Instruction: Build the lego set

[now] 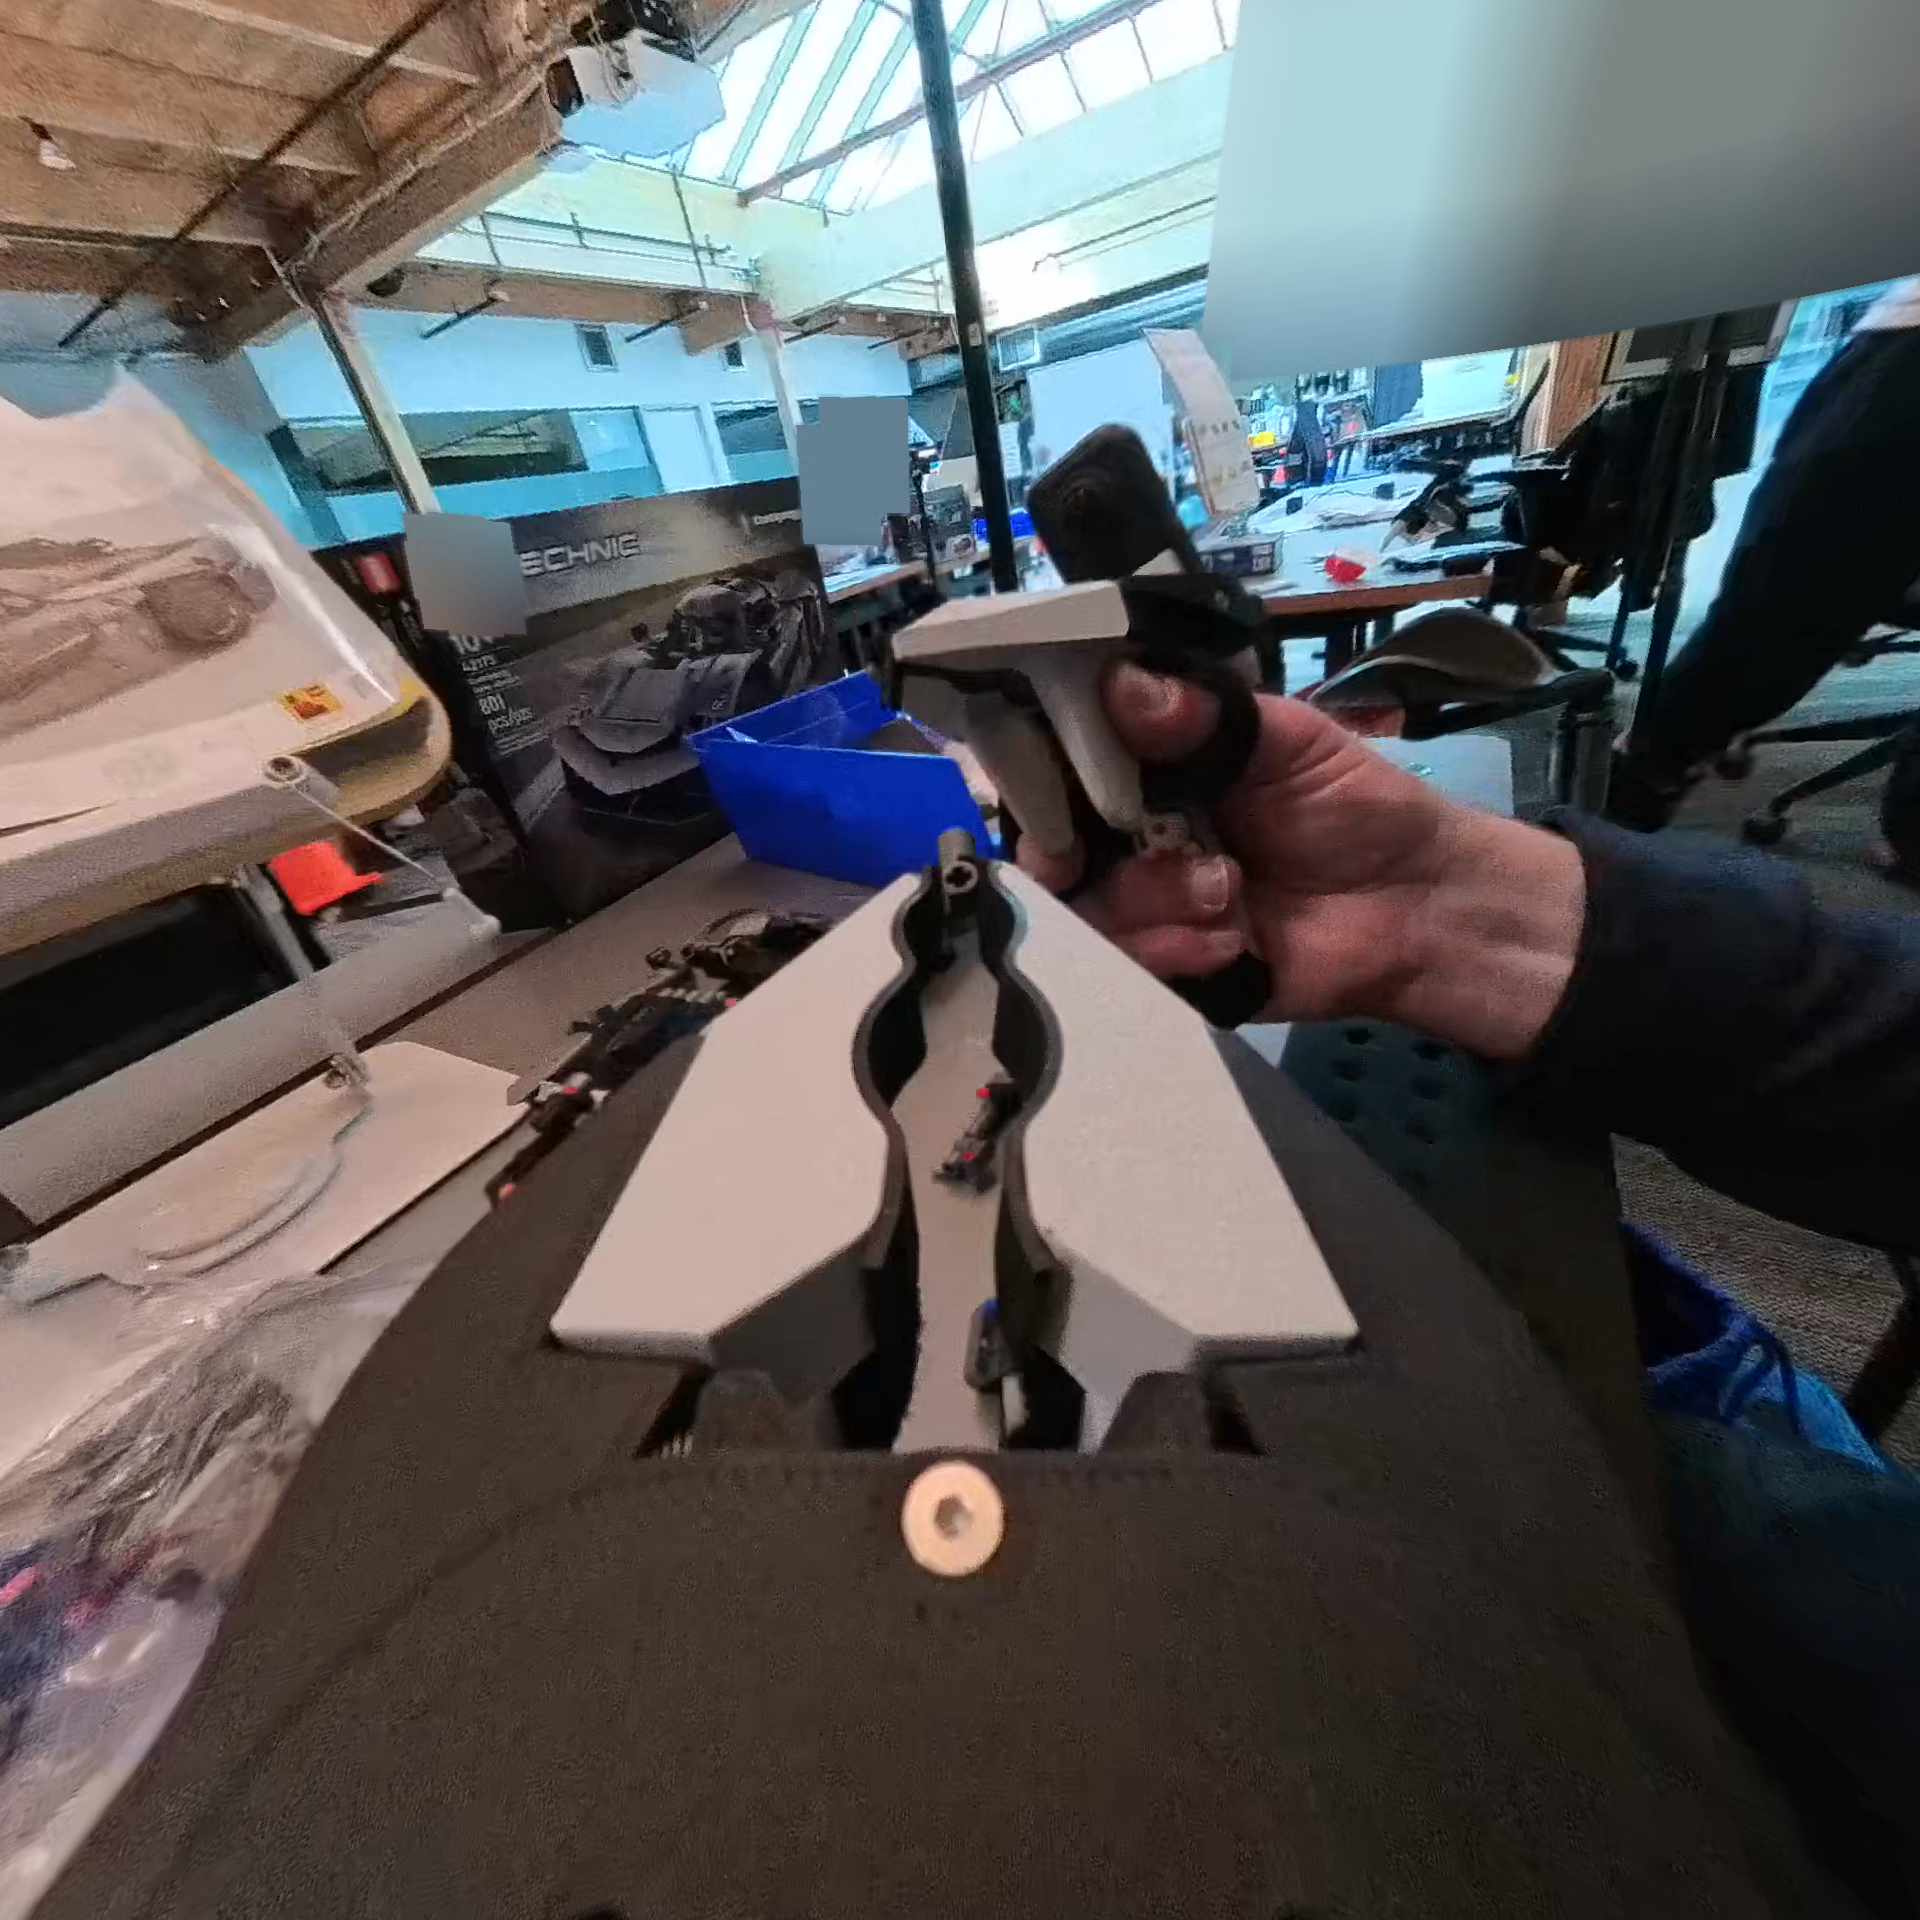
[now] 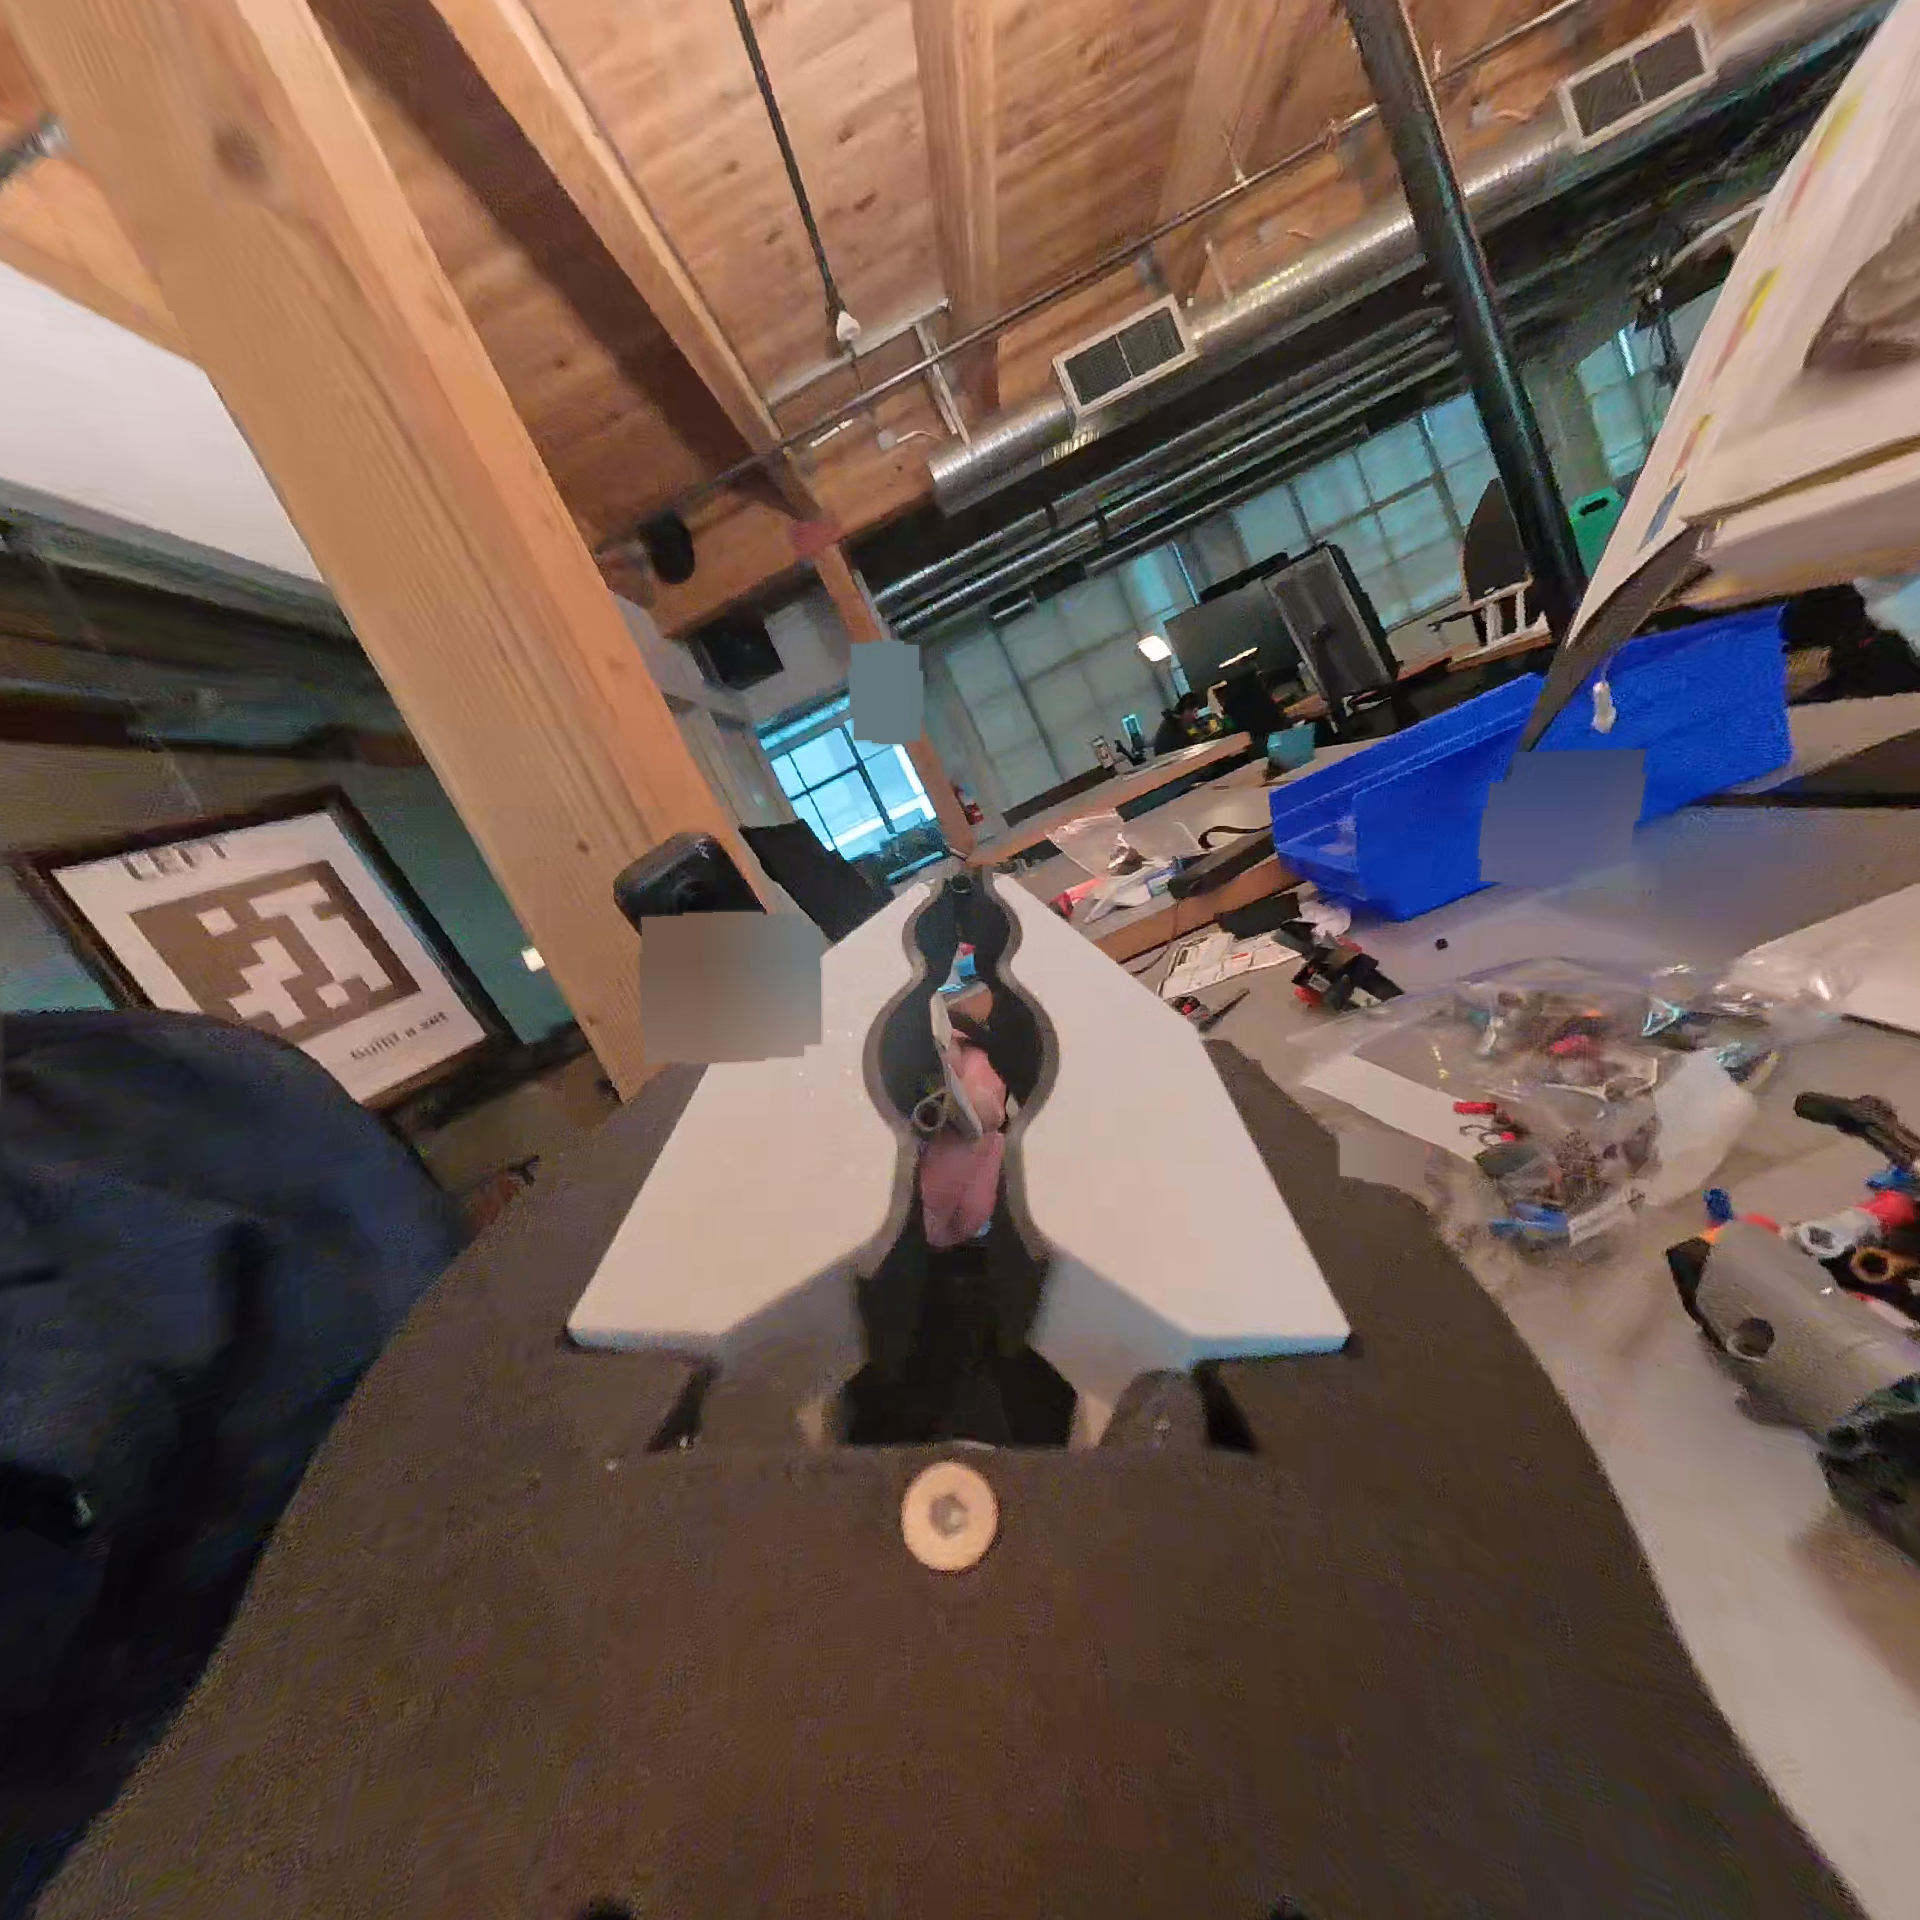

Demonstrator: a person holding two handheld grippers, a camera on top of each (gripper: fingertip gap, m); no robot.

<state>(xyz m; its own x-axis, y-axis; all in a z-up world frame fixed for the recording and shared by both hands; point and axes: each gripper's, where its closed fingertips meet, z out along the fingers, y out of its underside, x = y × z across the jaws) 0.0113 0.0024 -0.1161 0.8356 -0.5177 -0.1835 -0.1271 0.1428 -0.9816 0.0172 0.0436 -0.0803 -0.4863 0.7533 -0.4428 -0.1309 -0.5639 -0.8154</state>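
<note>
**Small black piece pinched at both tips**

Pinching a small black lego piece (image 1: 956, 878) at its very tip, the left hand-held gripper (image 1: 958, 883) had its grey fingers (image 1: 769, 1132) drawn nearly together, raised above the surface (image 1: 623, 966). The right hand-held gripper (image 2: 964, 891) likewise had its white fingers (image 2: 1143, 1143) pressed close, with a small dark part (image 2: 961, 888) between the tips; whether this was the same piece cannot be told. In the left wrist view the right hand-held gripper sat just beyond the left tips, clasped by a hand (image 1: 1340, 883) in a dark sleeve.

Below the left fingers a dark, partly built lego assembly (image 1: 675, 997) lay on the surface, with a blue bin (image 1: 831, 790) behind it and the set's box (image 1: 644, 665) standing upright farther back. An open instruction booklet (image 1: 156, 644) rested on a stand to the left.

In the right wrist view a clear bag of loose parts (image 2: 1558, 1081) lay on the surface, near another built section (image 2: 1808, 1309) at the right edge.
</note>
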